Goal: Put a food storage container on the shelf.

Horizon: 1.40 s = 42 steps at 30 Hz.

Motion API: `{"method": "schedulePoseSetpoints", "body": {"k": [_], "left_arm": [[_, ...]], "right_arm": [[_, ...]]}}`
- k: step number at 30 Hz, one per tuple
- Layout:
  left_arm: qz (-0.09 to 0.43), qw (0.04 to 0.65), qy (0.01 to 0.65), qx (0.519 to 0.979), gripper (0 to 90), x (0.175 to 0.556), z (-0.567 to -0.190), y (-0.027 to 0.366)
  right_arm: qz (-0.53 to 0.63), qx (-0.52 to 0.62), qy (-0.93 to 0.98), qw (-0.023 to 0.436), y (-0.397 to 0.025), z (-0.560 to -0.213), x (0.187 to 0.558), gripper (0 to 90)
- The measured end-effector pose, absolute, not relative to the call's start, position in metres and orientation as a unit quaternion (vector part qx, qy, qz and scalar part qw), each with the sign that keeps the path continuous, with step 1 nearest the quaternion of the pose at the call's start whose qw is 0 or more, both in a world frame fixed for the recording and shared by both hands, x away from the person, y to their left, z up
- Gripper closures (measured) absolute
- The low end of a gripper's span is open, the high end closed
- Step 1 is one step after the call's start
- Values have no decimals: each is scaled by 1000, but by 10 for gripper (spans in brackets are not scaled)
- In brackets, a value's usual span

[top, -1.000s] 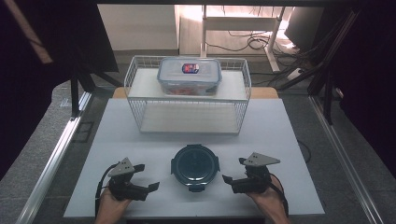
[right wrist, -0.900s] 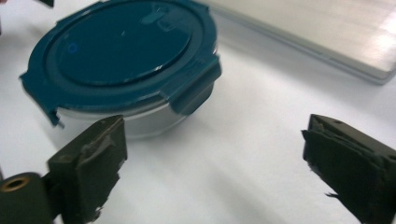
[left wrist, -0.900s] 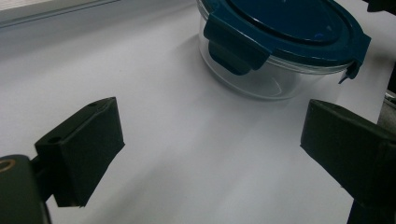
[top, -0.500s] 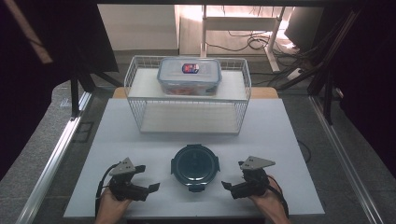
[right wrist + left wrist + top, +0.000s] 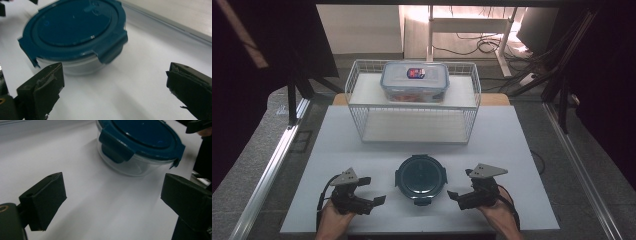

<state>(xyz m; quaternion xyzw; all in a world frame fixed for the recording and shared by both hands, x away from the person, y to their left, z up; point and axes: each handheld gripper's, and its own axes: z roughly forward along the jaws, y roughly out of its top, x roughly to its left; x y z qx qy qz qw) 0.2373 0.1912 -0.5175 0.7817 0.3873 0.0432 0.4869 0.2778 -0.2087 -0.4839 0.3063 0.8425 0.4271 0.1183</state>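
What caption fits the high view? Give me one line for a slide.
Open left tongs and right tongs flank a round blue-lidded glass container on the white table, before a wire basket.

The round box (image 5: 140, 147) is cut off by the top edge of the left gripper view. The label on the far box (image 5: 415, 73) is too small to be read.
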Motion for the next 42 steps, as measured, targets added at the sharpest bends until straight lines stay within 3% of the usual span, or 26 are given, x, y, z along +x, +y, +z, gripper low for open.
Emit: {"method": "schedulePoseSetpoints", "body": {"k": [7,17,27,31,32,36,39,42], "left_arm": [[26,475,361,802,39,250,-506,169],[-3,481,366,797,64,280,-502,150],[-56,445,369,814,54,301,-511,132],[-103,449,379,803,127,300,-516,138],[-107,448,383,800,176,300,-516,138],[-112,455,392,791,206,297,-516,142],[-125,475,400,774,272,293,-517,149],[-144,500,408,750,395,287,-518,159]], "right_arm": [[403,307,856,107,-195,-482,286,13],[403,314,857,63,-181,-482,303,4],[391,347,852,-35,-163,-491,331,32],[403,351,840,-95,-170,-496,331,136],[402,351,840,-96,-171,-496,330,142],[403,353,839,-93,-175,-494,325,209],[412,356,834,-93,-181,-490,321,293],[423,357,828,-92,-187,-484,314,421]]}}
